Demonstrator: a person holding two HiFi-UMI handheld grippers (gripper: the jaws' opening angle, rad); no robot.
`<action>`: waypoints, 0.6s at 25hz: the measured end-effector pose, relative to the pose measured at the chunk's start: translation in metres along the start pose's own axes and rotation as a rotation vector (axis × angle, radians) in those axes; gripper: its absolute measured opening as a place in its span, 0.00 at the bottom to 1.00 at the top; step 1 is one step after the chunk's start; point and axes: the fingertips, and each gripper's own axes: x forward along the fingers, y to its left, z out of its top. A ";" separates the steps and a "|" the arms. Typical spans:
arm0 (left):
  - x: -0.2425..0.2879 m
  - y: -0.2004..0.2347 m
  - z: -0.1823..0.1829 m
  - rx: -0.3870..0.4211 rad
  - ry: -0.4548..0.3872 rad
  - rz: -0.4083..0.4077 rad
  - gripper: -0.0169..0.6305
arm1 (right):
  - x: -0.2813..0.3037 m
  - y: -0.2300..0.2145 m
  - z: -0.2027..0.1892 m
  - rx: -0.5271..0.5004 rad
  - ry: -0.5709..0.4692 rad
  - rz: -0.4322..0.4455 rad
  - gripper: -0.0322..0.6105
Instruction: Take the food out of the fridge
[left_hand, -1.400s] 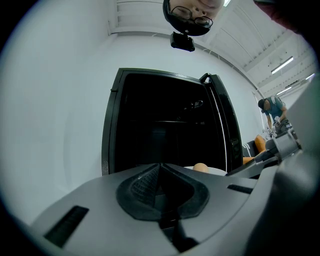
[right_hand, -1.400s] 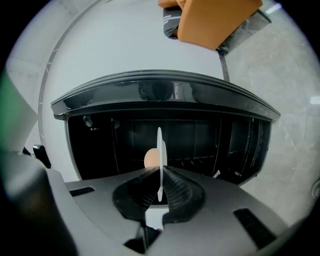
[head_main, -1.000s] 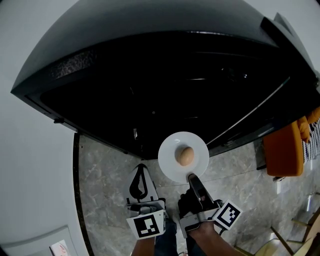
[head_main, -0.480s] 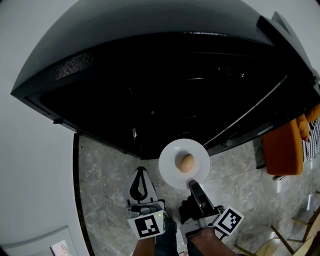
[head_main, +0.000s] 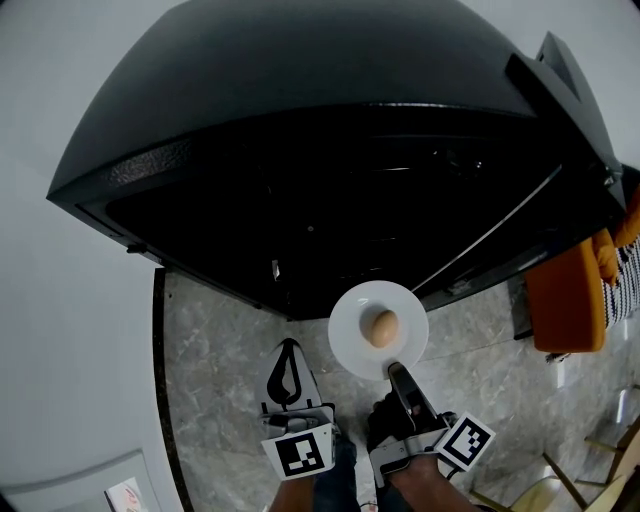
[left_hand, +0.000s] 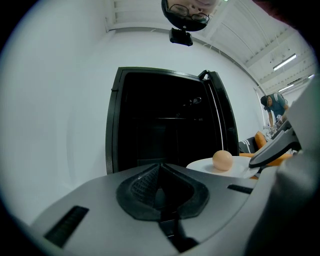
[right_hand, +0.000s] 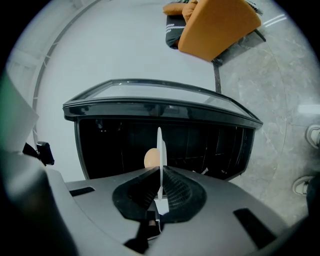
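Darkness hides the inside of the open fridge (head_main: 330, 210) across the upper frame. At centre, outside it, the right gripper (head_main: 393, 368) clamps the rim of the white plate (head_main: 352, 335), egg (head_main: 381, 327) on top; the left gripper (head_main: 288, 346) has jaws together, empty.

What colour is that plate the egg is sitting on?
White. The plate shows best in the head view, with the tan egg on it.

Your head camera looks steeply down: the open fridge (head_main: 330, 200) fills the upper frame, the stone floor (head_main: 220, 330) the lower. The camera on your left gripper (head_main: 288, 346) faces the fridge front level, from nearby. The one on your right gripper (head_main: 392, 369) is rolled sideways, with the plate (right_hand: 159, 145) edge-on at centre, close. All three views share the fridge, plate and egg (head_main: 381, 328).
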 end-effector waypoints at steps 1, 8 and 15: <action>-0.002 -0.001 0.004 -0.002 0.002 -0.001 0.05 | -0.002 0.003 0.000 -0.003 0.002 -0.004 0.10; -0.019 -0.003 0.040 -0.005 0.003 0.004 0.05 | -0.020 0.042 -0.003 0.006 0.015 -0.007 0.10; -0.042 -0.010 0.083 -0.015 0.002 0.003 0.05 | -0.047 0.099 -0.014 0.000 0.075 0.011 0.10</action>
